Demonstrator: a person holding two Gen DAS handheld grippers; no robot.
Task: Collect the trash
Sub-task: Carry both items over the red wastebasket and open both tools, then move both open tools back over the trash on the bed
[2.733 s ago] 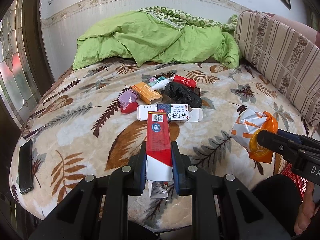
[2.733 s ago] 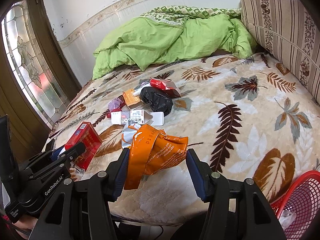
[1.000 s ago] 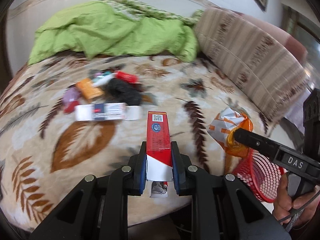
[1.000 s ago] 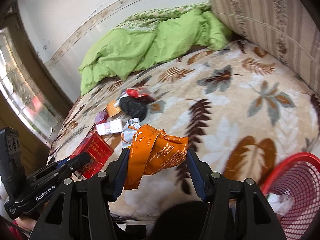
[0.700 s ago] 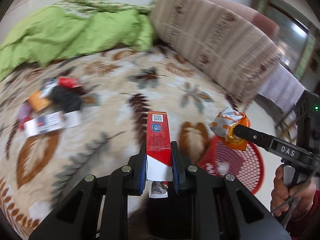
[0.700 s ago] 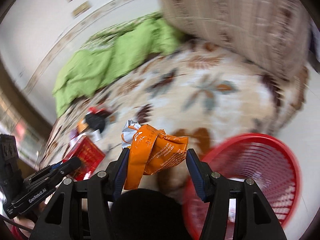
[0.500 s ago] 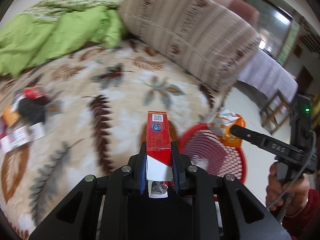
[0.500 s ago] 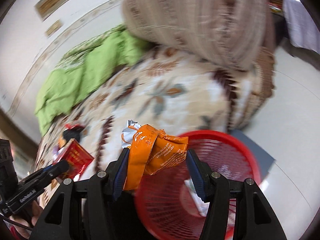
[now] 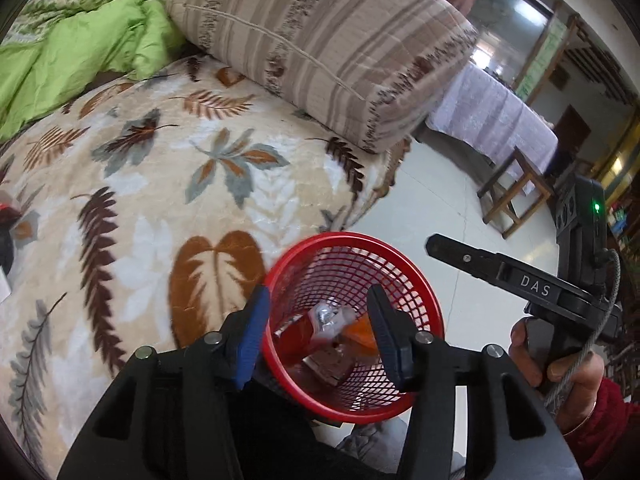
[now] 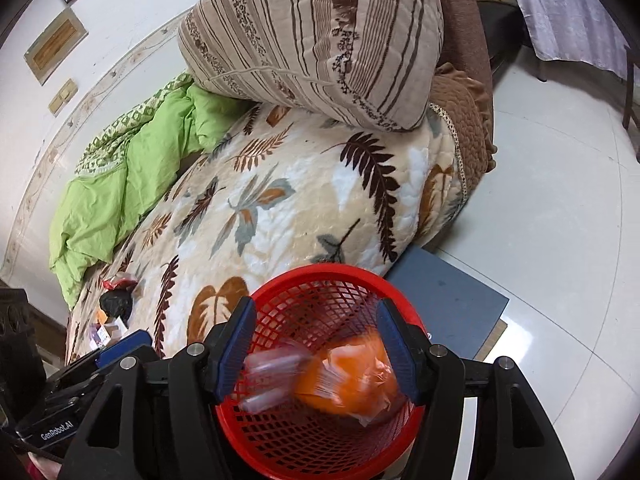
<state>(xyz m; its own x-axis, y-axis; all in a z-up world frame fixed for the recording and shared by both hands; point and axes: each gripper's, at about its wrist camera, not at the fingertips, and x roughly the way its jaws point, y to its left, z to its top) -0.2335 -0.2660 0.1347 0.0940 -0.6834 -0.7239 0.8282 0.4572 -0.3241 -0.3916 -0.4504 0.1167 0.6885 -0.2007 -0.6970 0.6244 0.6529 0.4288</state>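
Over the red basket (image 9: pixel 356 320) beside the bed (image 9: pixel 160 200), left gripper (image 9: pixel 316 328) fingers are opening, nothing between them; red box (image 9: pixel 296 330) lies in the basket. Right gripper (image 10: pixel 316 348) fingers also opening, orange wrapper (image 10: pixel 352 380) dropping free below. Remaining trash (image 10: pixel 116 304) lies far left on the bed, nearer the left gripper.

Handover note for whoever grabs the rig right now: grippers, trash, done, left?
Left gripper: jaws opening, nothing between them, over the red basket.
Right gripper: jaws opening, empty, over the same basket.
Done: red box and orange wrapper lie in the basket.
Left: the pile at the bed's far side, including a black bag, is not yet collected.
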